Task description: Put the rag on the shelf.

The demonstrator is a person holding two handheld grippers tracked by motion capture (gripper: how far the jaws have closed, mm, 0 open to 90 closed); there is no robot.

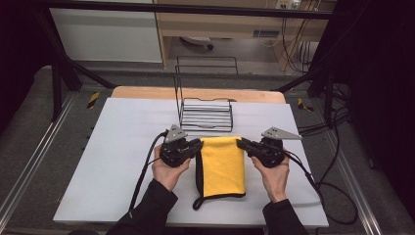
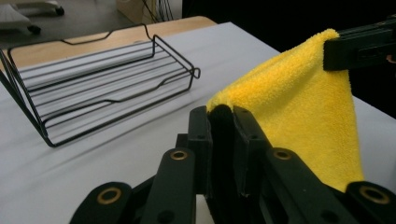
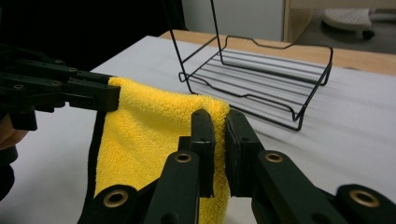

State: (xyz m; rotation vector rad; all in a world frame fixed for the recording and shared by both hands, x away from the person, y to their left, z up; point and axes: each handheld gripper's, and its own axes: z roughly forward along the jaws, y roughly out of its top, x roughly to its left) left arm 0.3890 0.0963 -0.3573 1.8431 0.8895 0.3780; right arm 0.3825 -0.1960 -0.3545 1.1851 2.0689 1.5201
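A yellow cloth with a black edge hangs folded between my two grippers, its far edge lifted and its near end trailing on the table. My left gripper is shut on the cloth's far left corner; the jaws pinch it in the left gripper view. My right gripper is shut on the far right corner, the jaws clamped on the fabric. Each gripper view also shows the other gripper's black jaws holding the opposite corner.
A black wire basket stands just beyond the cloth at the table's far middle, open at the top. The white table cover stretches to both sides. Cables trail off the right edge.
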